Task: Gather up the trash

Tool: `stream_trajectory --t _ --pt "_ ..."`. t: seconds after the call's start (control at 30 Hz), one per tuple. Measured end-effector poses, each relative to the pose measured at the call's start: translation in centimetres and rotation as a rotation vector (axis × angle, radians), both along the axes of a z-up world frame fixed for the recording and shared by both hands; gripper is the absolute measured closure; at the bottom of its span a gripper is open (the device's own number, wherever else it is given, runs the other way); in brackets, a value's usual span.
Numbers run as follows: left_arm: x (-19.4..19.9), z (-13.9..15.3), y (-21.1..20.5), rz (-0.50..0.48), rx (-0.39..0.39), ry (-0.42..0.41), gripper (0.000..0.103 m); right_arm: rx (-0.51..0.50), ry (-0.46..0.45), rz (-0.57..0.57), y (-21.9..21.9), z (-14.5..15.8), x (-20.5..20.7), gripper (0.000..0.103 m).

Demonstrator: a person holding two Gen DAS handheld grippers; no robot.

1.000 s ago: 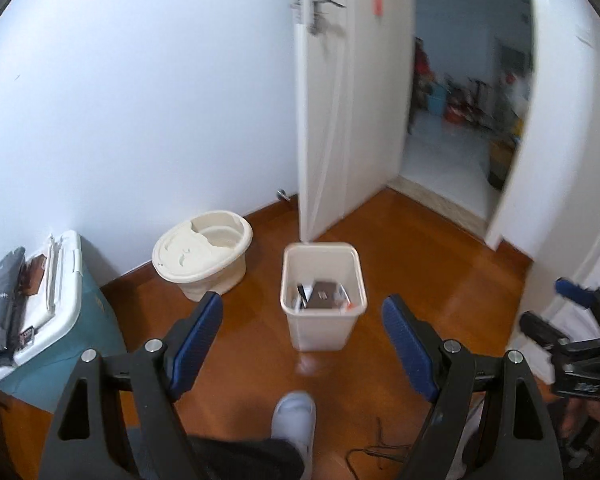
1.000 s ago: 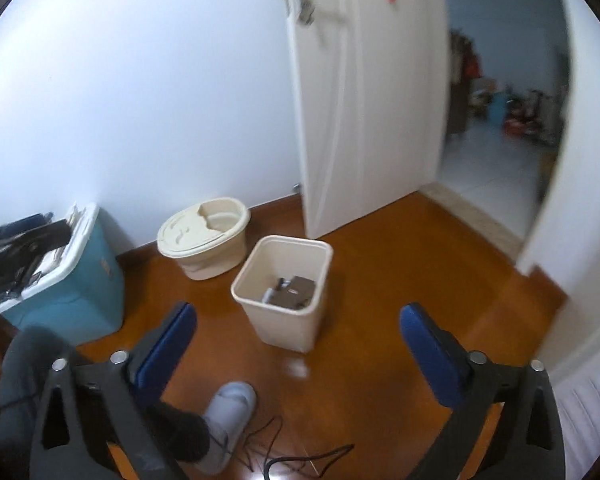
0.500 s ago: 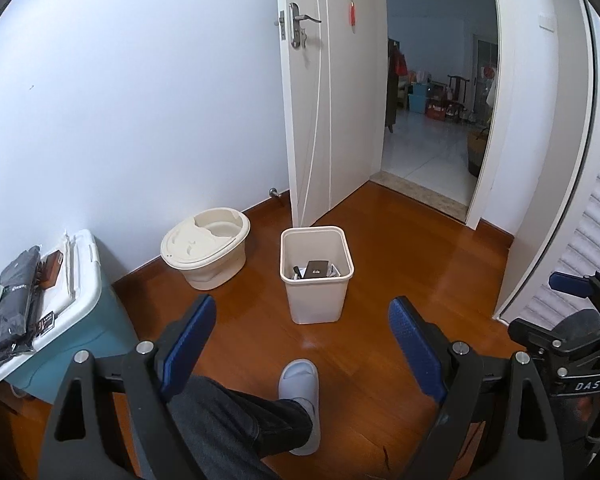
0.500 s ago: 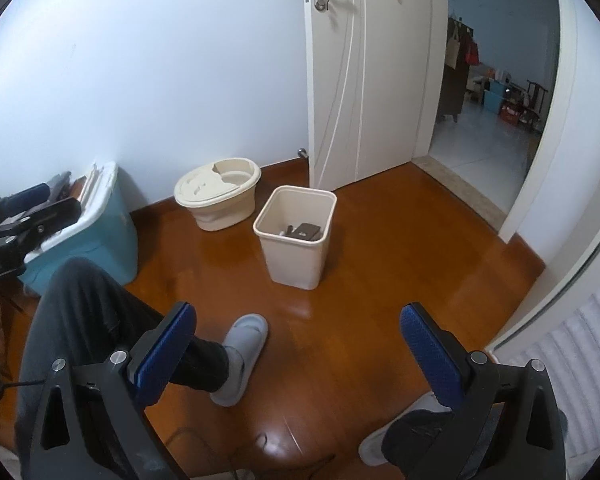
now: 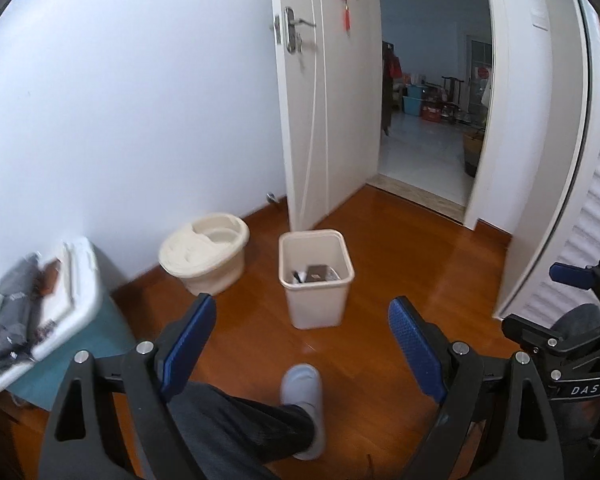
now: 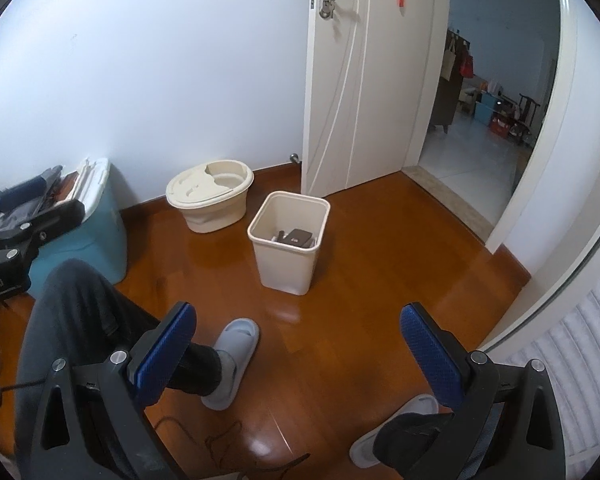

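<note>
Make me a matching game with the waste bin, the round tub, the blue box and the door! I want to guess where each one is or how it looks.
Things:
1. waste bin
2. round tub
3. blue box
4. door

Clues:
A. swung open, red ornament hanging on it
B. against the wall, dark things piled on its white lid
C. standing in the middle of the wooden floor, trash inside
D. cream, next to the wall, between the box and the door

Pairs: 1-C, 2-D, 3-B, 4-A

Bin (image 5: 316, 280) before door (image 5: 324, 100), tub (image 5: 204, 252) left, trash (image 5: 318, 273) inside
</note>
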State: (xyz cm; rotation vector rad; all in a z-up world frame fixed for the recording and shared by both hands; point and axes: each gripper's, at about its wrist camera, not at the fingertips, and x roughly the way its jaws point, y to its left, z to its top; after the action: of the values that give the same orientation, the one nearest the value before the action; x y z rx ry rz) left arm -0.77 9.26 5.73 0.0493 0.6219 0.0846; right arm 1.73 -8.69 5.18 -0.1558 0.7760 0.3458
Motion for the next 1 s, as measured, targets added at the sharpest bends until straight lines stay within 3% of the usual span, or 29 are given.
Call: stream_trajectory --t 0.3,0.57,0.83,1.0 --pt "1.3 -1.8 -0.9 -0.024 -0.012 0.063 0.014 0.004 0.008 -0.026 -0.8 -0.7 1.0 0.0" --pt "2.3 -3.2 -1.6 0.013 0.041 0.134 0.014 0.015 0.024 -0.031 -1.1 -1.0 1.7 0.0" --pt "2.2 -3.4 -0.8 0.034 0.018 0.134 0.014 0.019 0.039 -0.042 -1.4 -1.1 2.3 0.0" --pt "2.3 -3.5 -1.2 0.04 0.064 0.133 0.014 0.019 0.04 -0.046 -1.5 -1.2 2.6 0.0"
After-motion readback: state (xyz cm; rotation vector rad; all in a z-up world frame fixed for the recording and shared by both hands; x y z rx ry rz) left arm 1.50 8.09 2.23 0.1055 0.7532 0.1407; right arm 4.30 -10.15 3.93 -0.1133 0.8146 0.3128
